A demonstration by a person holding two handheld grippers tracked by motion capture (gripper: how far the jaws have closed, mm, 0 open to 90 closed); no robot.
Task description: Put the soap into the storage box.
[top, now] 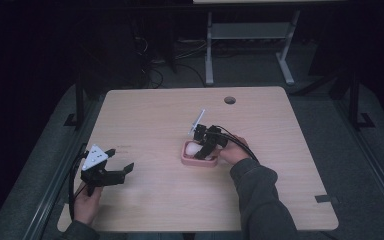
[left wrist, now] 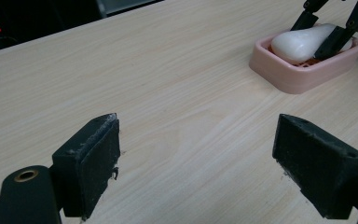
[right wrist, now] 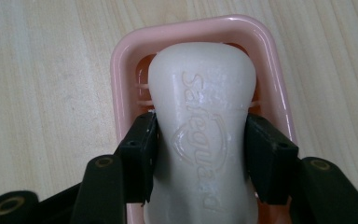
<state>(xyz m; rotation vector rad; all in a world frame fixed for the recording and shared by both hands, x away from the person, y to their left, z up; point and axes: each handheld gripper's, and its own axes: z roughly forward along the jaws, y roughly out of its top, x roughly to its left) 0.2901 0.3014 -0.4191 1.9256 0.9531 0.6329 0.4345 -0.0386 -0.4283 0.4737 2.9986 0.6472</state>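
— How many things are on the table point(top: 155, 115)?

— Two: one pink soap dish point(top: 198, 161) just right of the frame's middle in the high view, and one white soap bar point(right wrist: 204, 135) in it, stamped "Safeguard". There are two grippers and two hands as well.

— Where is the right gripper point(right wrist: 200, 149)?

— Down over the dish, its jaws pressed to the bar's two long sides, clamped on it. The right hand point(top: 234, 150) sits to the right of the dish, with the sleeve point(top: 260, 195) running to the bottom edge.

— And the left gripper point(top: 122, 170)?

— Lower left of the high view, well apart from the dish. Its jaws stand wide apart over bare wood with nothing between them. The left hand point(top: 87, 202) holds it from the bottom edge; in its own view the dish lies in the upper right.
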